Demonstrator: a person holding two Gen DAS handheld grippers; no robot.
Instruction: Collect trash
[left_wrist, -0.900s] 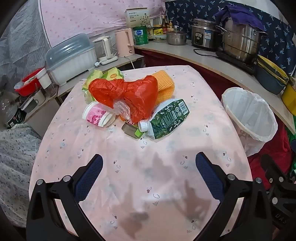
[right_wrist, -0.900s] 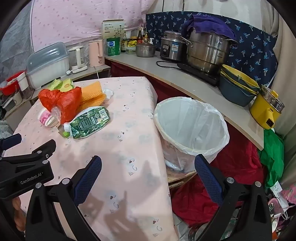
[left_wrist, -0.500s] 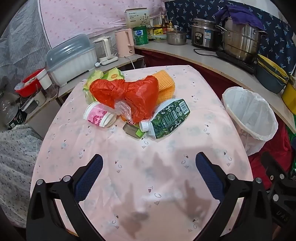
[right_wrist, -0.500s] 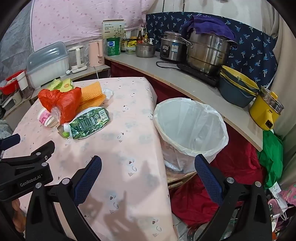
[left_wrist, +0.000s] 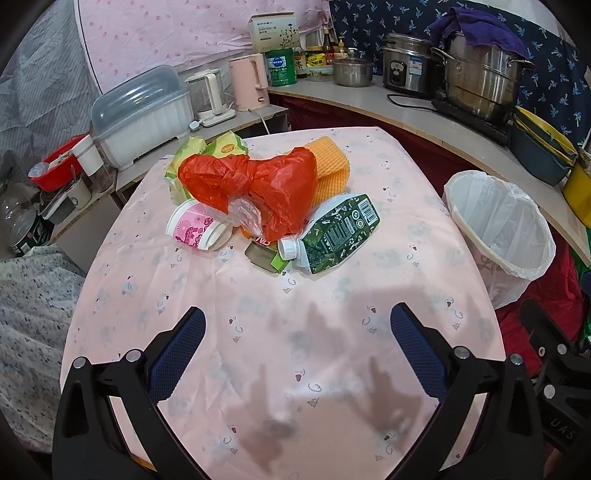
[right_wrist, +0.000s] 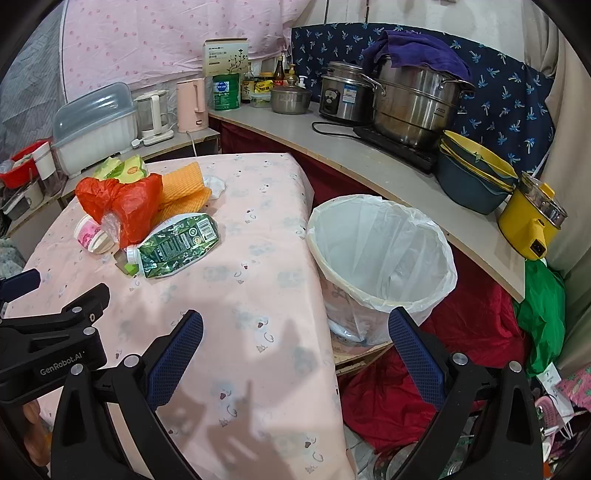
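We are hovering the left gripper (left_wrist: 297, 343) and right gripper (right_wrist: 295, 341), fingers spread, crinkled red plastic bag (left_wrist: 258, 184) at centre, white-lined round bin (right_wrist: 380, 254) beside pink-clothed worktop (left_wrist: 332, 332).

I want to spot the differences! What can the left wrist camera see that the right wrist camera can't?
Only the left wrist view shows the glass jar on the floor at the far left and the grey patterned cloth beside the table.

Only the right wrist view shows the whole yellow pot on the counter, the green bag under it, and a crumpled white tissue behind the orange sponge.

Both show the red bag, the green carton, the pink cup, the white-lined bin and an open, empty claw.
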